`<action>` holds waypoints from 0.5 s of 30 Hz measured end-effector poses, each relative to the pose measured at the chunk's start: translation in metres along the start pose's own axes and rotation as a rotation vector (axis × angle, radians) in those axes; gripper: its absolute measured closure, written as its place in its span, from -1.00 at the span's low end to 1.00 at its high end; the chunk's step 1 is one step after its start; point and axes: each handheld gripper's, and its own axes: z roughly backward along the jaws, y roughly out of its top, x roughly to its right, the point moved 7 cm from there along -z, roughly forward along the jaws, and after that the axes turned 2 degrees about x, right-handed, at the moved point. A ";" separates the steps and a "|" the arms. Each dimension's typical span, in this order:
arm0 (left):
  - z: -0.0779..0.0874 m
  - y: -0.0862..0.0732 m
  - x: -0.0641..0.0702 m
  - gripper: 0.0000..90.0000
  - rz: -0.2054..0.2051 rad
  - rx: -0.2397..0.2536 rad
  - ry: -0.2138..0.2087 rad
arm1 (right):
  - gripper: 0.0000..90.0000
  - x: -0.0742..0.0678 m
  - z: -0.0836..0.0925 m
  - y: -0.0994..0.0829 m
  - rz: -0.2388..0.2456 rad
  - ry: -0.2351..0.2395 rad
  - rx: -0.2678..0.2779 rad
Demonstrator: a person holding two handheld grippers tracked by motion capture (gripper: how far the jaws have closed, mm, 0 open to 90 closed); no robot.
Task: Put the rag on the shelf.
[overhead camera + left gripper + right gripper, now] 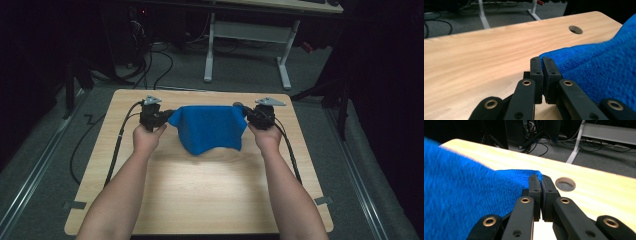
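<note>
A blue towel (209, 129) hangs spread between the two grippers over the far half of the wooden table (200, 185). Its lower edge droops toward the tabletop. My left gripper (169, 116) is shut on the towel's left top corner. In the left gripper view the black jaws (542, 62) pinch the blue cloth (599, 70), which spreads to the right. My right gripper (245, 113) is shut on the right top corner. The right gripper view has its jaws (539, 178) closed on the cloth (469, 187), which fills the left side.
A round cable hole (565, 184) is cut in the table near the right gripper, and another hole (575, 29) lies beyond the left one. Past the far edge are a white desk frame (250, 45) and floor cables (150, 65). Black cables trail from both grippers.
</note>
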 end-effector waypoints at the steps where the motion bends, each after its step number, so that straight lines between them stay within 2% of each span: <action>1: 0.000 -0.002 0.002 0.95 0.000 0.000 -0.004 | 0.98 -0.001 0.000 -0.004 -0.002 0.002 -0.006; 7: -0.004 -0.017 0.009 0.95 0.017 -0.011 -0.028 | 0.98 -0.008 -0.001 -0.020 -0.009 0.020 -0.035; 15: -0.008 -0.031 0.009 0.95 0.035 -0.033 -0.037 | 0.98 -0.012 -0.003 -0.031 -0.013 0.025 -0.050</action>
